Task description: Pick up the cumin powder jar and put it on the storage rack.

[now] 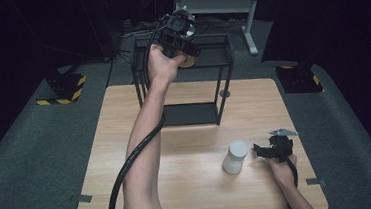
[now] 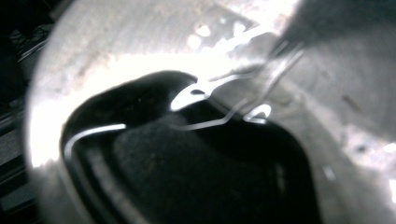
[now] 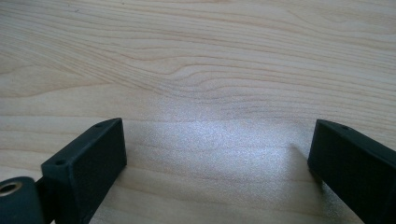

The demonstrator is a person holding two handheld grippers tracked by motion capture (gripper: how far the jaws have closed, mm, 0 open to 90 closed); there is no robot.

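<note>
On the wooden desk (image 1: 127,159) we see a white cup-like thing (image 1: 235,156) standing upright, its long side going straight up and down, with its wider end on top. We cannot tell which end is open. It stands near the right side of the desk, just beside the right claw (image 1: 258,152), and they do not seem to touch. The right claw lies low by the desk and points to the left, toward the white thing. In the right gripper view its two black jaws are wide apart, with bare wood (image 3: 196,70) between them. At the far edge of the desk stands a black metal rack (image 1: 222,81) with a dark shelf at the bottom. The left hand (image 1: 163,66) holds the left claw (image 1: 187,54) up high by the top of the rack. We see something round and tan (image 1: 188,61) at its tip, but most of it is hidden. The left gripper view is very blurry: a shiny grey round thing (image 2: 140,60) with a dark hole and a thin bent wire (image 2: 219,116). We cannot tell if the left claw is apart or together.
</note>
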